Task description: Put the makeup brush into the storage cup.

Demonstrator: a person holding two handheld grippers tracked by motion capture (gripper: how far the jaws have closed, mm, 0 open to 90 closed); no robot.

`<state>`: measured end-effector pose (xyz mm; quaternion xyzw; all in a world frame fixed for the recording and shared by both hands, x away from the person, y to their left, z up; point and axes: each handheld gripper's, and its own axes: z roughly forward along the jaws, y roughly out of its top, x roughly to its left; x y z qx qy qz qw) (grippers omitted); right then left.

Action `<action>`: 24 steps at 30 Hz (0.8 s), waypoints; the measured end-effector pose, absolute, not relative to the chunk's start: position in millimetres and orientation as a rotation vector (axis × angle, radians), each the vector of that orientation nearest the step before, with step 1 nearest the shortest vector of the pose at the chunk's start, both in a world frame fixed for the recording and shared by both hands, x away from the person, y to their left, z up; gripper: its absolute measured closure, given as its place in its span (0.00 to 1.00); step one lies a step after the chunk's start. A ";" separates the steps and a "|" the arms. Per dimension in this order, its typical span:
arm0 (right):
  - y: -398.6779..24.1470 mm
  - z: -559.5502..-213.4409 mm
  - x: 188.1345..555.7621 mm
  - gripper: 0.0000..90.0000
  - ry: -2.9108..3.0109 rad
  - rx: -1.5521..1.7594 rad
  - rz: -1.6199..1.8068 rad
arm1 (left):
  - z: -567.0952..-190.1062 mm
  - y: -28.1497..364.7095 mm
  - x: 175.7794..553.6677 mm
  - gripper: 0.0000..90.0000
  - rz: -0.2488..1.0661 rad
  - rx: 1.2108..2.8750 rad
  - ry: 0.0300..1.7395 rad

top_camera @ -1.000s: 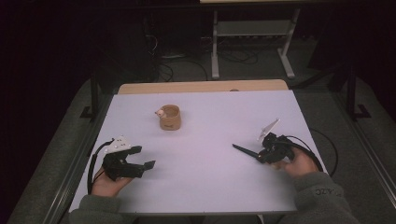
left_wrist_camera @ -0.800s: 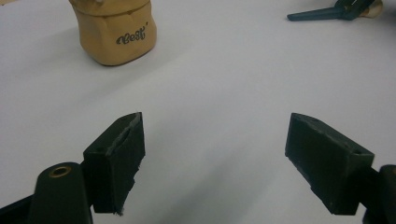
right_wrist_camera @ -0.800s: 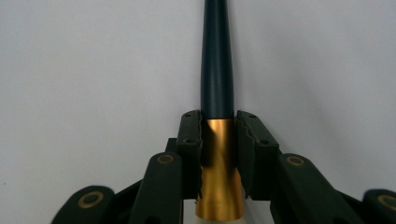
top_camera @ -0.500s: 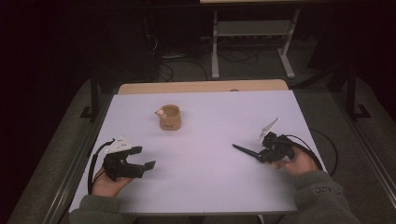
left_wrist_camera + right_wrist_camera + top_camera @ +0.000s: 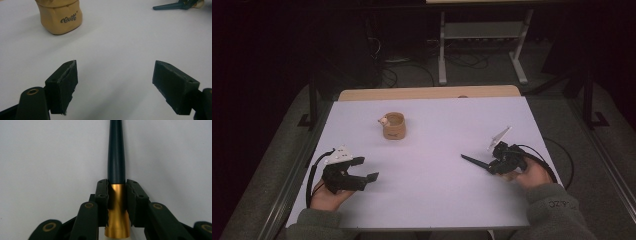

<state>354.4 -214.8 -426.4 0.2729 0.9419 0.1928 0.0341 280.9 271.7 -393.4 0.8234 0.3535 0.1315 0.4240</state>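
Observation:
A tan cup [image 5: 394, 126] stands on the white table [image 5: 442, 200], left of centre at the far side; the left gripper view shows its "Best" lettering [image 5: 61, 16]. My left gripper [image 5: 366, 168] rests near the front left, open, with bare table between its jaws [image 5: 115, 82]. My right gripper [image 5: 498, 164] at the front right is shut on a brush with a gold ferrule [image 5: 117, 192]. The brush's dark tapered handle [image 5: 116, 152] points left along the table [image 5: 474, 161] and also shows far off in the left gripper view [image 5: 170, 5].
A small pale object [image 5: 383, 120] sits at the cup's left rim. A wooden strip [image 5: 427, 93] borders the table's far edge. Beyond it, a metal stand [image 5: 482, 35] and cables lie on the dark floor. Black cables trail from both grippers.

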 end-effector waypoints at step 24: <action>-218.8 -420.7 352.3 0.80 2.886 0.850 0.646 | -393.2 271.8 280.9 0.23 0.326 2.058 0.882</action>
